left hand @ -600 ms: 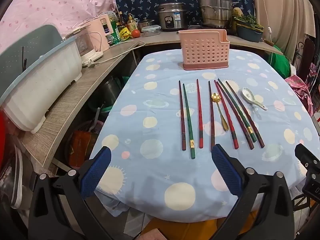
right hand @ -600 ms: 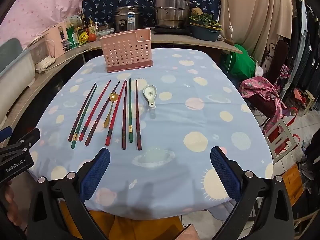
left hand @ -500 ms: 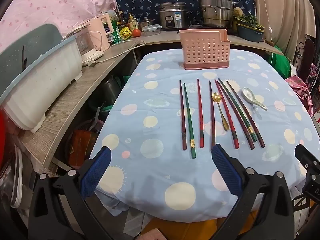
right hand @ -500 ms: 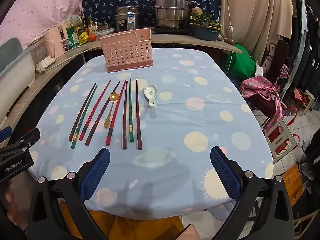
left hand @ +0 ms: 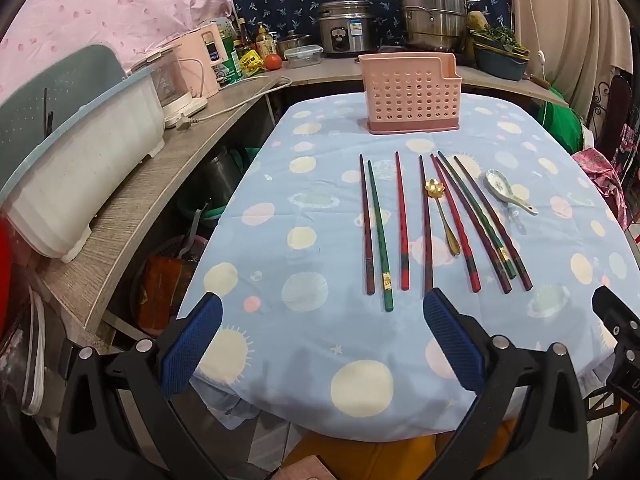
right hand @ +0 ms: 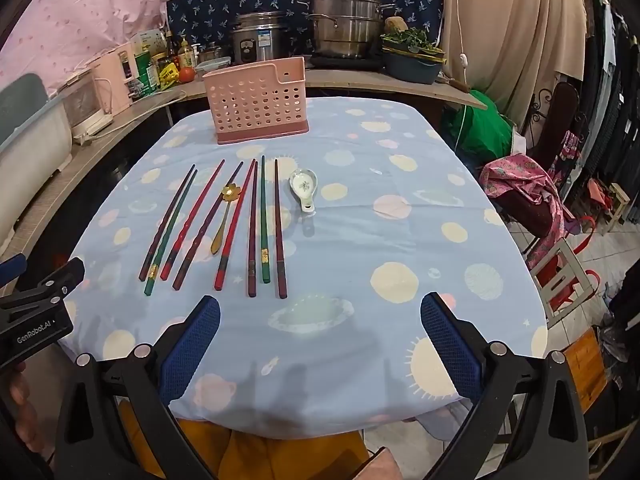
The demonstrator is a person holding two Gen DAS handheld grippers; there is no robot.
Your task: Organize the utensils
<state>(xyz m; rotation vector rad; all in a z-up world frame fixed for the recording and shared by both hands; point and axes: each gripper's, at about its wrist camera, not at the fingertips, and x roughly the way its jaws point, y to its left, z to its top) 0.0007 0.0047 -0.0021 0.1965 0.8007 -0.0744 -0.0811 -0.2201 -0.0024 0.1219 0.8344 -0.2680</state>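
Several red, green and dark chopsticks (left hand: 402, 220) (right hand: 262, 216) lie side by side on the blue spotted tablecloth (left hand: 320, 240) (right hand: 400, 220). Among them rests a gold flower-headed spoon (left hand: 442, 214) (right hand: 224, 216), and to their right a white ceramic spoon (left hand: 506, 192) (right hand: 305, 188). A pink perforated utensil holder (left hand: 410, 94) (right hand: 258, 100) stands upright behind them. My left gripper (left hand: 322, 344) hovers open over the table's near edge, short of the chopstick ends. My right gripper (right hand: 320, 344) is open too, nearer than the chopsticks and to their right. Neither holds anything.
A wooden counter (left hand: 132, 208) curves along the left and back with a white tub (left hand: 80, 168), a pink appliance (left hand: 188, 76), bottles, a rice cooker (left hand: 346, 34) and steel pots (right hand: 344, 20). Chairs and pink cloth (right hand: 532, 196) crowd the right side.
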